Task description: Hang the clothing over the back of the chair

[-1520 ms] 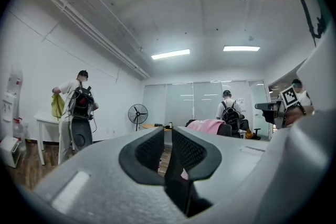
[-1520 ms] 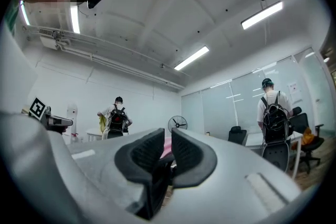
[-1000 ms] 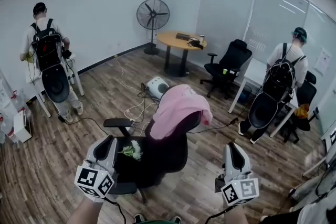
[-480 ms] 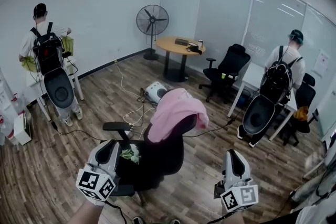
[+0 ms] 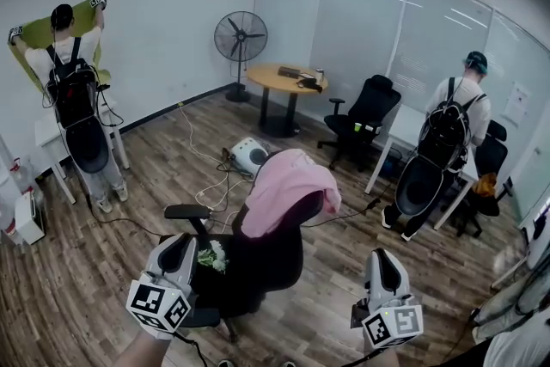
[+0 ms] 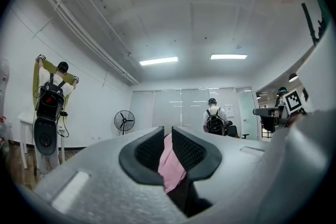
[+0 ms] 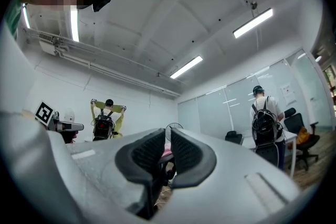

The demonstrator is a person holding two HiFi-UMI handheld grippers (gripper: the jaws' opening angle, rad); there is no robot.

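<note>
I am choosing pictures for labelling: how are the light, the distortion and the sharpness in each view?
Head view: even light, strong fisheye bending at the edges; the pink cloth on the black office chair is sharp. Left gripper view: dark round vignette, the grey left claw close and slightly soft. Right gripper view: same vignette; the long ceiling lamp glares.
</note>
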